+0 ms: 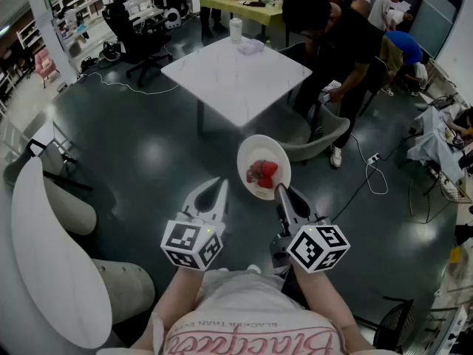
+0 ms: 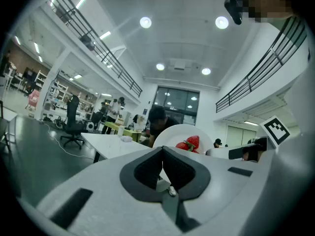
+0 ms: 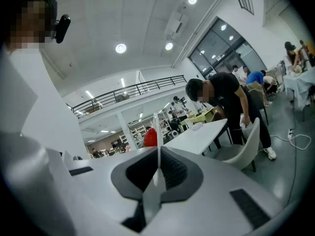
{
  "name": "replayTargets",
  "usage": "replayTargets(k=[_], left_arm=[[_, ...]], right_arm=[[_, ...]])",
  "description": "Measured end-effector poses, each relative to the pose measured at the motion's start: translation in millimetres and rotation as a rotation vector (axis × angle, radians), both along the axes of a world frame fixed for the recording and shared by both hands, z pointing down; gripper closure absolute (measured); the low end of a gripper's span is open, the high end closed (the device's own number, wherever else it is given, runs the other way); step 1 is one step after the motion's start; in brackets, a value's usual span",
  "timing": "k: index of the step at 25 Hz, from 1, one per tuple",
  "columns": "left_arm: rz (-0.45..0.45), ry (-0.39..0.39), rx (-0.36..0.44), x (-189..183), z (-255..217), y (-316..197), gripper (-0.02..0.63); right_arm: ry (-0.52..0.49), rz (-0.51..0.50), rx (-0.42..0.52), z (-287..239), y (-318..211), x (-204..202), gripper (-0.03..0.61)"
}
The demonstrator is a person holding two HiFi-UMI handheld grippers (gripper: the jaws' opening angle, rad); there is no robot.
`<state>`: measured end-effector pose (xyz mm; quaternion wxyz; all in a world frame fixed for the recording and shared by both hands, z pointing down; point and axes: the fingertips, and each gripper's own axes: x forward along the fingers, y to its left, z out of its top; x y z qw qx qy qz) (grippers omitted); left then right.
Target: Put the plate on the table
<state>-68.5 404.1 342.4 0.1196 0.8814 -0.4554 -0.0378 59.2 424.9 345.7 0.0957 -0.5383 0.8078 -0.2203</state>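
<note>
A white plate (image 1: 264,154) carrying red strawberries (image 1: 262,173) hangs tilted above the dark floor, short of the white square table (image 1: 236,76). My right gripper (image 1: 281,191) is shut on the plate's near rim. In the right gripper view the plate (image 3: 155,124) shows edge-on between the jaws of that gripper (image 3: 158,150), with a strawberry (image 3: 150,137) to its left. My left gripper (image 1: 219,186) floats to the plate's left, shut and holding nothing. In the left gripper view, that gripper (image 2: 163,149) has its tips together, and the plate (image 2: 174,134) and table (image 2: 113,144) lie beyond.
A person in black (image 1: 336,35) bends over beside the table's right corner. A grey chair (image 1: 325,133) stands just right of the plate. A white cup (image 1: 236,29) sits at the table's far edge. White curved seats (image 1: 52,250) stand at the left. A cable (image 1: 373,176) trails over the floor.
</note>
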Motion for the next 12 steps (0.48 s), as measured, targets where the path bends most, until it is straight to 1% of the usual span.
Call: replayTargets(k=[6, 12], left_arm=[[0.003, 0.000, 0.007, 0.9, -3.2, -4.2, 0.609], [0.001, 0.004, -0.002, 13.8, -3.6, -12.0, 0.609]], right_arm=[[-0.008, -0.007, -0.001, 0.1, -1.5, -0.4, 0.570], [-0.014, -0.007, 0.000, -2.5, -8.5, 13.3, 0.569]])
